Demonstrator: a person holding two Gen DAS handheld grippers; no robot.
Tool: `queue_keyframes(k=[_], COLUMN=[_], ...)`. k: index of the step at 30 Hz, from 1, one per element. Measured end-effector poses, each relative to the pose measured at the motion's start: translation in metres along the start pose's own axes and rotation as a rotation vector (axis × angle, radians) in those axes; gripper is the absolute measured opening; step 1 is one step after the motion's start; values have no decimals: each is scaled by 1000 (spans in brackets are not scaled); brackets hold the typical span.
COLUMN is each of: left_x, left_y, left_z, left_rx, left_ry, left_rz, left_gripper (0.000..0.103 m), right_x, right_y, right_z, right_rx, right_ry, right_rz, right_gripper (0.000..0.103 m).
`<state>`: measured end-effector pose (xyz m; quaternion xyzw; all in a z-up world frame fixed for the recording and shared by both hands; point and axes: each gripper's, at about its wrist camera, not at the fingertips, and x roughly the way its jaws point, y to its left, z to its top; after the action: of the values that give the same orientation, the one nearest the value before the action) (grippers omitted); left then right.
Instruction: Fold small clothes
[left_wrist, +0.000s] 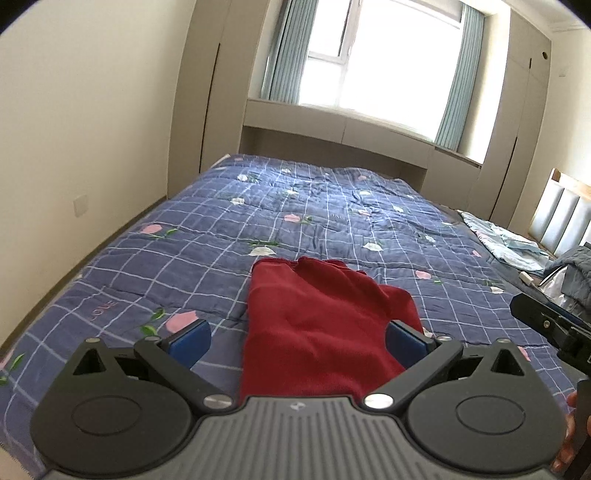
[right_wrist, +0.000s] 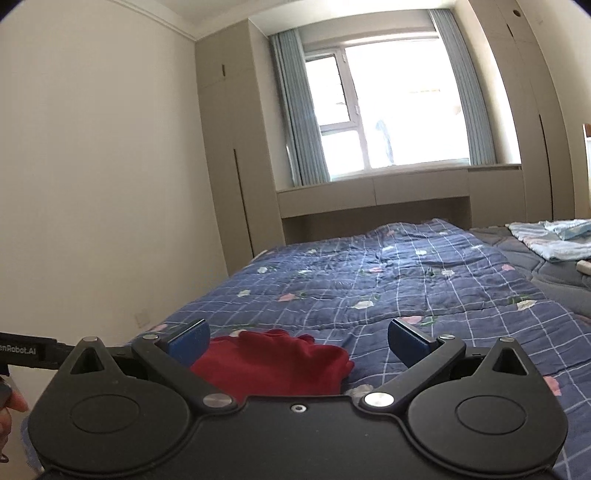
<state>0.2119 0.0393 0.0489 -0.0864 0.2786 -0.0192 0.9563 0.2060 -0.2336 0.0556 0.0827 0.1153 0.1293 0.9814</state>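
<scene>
On the bed's blue checked quilt (left_wrist: 332, 206) lies the red garment (left_wrist: 317, 325), folded lengthwise, soft and light, likely to slump; best taken at a corner or hem edge. The left gripper (left_wrist: 295, 341) hangs over it with jaws wide, holding nothing; the right gripper (right_wrist: 297, 341), equally wide and empty, sits beside it. Beige wardrobes flank a bright window (right_wrist: 388, 110).

The left black plastic tongs (left_wrist: 297, 341) carry two blue rectangular pads (left_wrist: 190, 341) on hinged black links with silver pivot screws, round black discs either side and a ribbed grey plate between them. The right black plastic tongs (right_wrist: 297, 341) match, but with a smooth black plate holding one small screw. White lettering marks a black bar left of them
</scene>
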Motion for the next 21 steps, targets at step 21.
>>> queue_keyframes(k=[21], left_x=[-55], left_y=[-19], left_z=[-95], left_rx=[31], left_ry=[-43], left_rz=[91], left_gripper=[103], right_x=[-96], right_y=[19], right_z=[-60], right_rx=[-81], right_ry=[-22], right_rz=[-41], right_gripper=[102])
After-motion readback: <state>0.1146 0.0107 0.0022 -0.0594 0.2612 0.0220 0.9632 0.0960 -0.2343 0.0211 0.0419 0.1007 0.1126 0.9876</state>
